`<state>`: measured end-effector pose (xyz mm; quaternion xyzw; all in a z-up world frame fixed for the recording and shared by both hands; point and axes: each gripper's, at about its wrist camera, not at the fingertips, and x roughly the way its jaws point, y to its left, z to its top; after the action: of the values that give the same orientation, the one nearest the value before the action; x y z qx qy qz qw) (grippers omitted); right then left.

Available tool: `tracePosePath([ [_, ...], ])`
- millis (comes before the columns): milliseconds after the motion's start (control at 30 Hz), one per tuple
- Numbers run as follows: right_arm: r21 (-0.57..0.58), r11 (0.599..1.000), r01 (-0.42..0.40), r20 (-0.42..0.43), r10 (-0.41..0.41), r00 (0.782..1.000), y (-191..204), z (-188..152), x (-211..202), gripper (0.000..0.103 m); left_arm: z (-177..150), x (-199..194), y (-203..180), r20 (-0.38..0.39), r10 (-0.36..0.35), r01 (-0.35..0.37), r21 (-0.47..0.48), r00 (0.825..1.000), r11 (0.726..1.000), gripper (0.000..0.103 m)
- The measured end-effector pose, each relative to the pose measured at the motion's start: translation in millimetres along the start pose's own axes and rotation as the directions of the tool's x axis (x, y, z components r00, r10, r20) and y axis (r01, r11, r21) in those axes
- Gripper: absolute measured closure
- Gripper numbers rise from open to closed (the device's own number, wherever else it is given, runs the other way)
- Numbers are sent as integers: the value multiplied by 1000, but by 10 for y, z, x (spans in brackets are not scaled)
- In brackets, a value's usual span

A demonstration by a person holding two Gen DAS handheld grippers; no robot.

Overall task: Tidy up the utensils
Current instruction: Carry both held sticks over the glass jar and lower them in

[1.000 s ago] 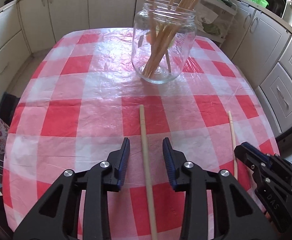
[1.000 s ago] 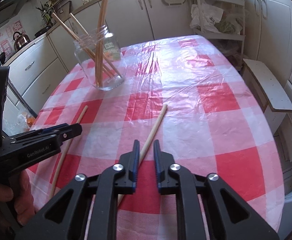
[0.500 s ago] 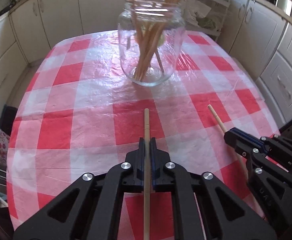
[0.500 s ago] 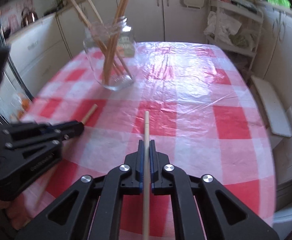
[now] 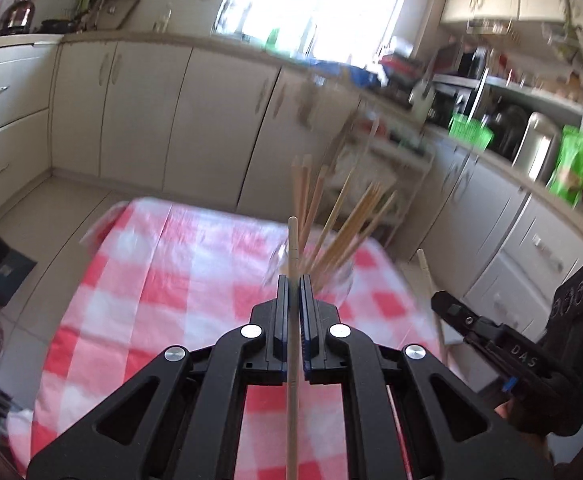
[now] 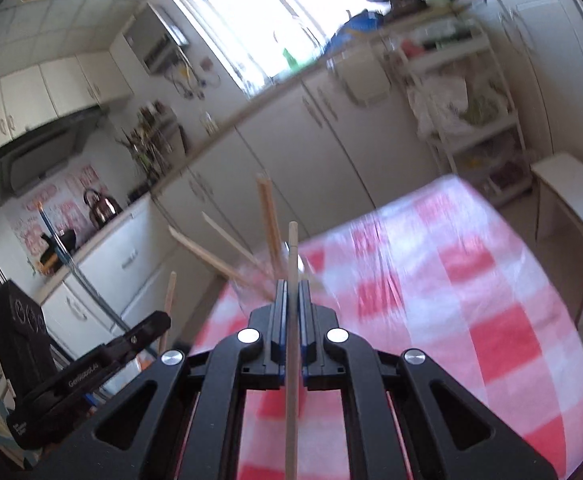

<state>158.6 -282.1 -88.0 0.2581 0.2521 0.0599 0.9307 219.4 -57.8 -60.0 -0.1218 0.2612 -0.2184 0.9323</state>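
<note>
Left gripper (image 5: 294, 286) — jaws pressed together on a wooden chopstick (image 5: 293, 344), which runs straight up the middle of the left wrist view between the blue pads and sticks out past the fingertips. The tip ends in front of the glass jar (image 5: 311, 280), in line with it from this camera.

Right gripper (image 6: 292, 292) — likewise clamped on a second chopstick (image 6: 291, 344), held lengthwise between its pads with the tip poking forward beyond them. In the left wrist view the right gripper shows low at the right edge, with its stick rising above it.

The jar stands on the table with the red-and-white checked cloth (image 5: 139, 304), toward the far right part of the cloth as the left wrist camera sees it. It holds a bundle of wooden sticks (image 5: 343, 220) that fan out above its mouth. The jar is blurred in both views; in the right wrist view only its sticks read clearly, just behind the fingertips.

Both grippers are raised above the cloth and tilted upward enough that cream kitchen cabinets (image 5: 139, 120) and a bright window (image 5: 311, 0) fill the upper half. A kettle (image 6: 101, 208) sits on the counter at left in the right wrist view.
</note>
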Motion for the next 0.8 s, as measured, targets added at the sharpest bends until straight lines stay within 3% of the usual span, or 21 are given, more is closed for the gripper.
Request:
tracePosePath([
  [167,-62,998,-29,168,39,985,260,365,57,97,334,-7,-127,162,-108,111,-11,981,994,98],
  [367,-114,993,-36,309,70,949,435,648,295,97,643,232,-256,282,-141,148,-3,949,989,98],
  [533,-103,994,-39,355,73,932,400,767,548,97,808,428,-178,368,-118,149,-59,922,987,98],
  [800,-101,994,-40,367,75,927,309,750,906,97,799,664,-79,432,-60,107,-84,900,991,98],
])
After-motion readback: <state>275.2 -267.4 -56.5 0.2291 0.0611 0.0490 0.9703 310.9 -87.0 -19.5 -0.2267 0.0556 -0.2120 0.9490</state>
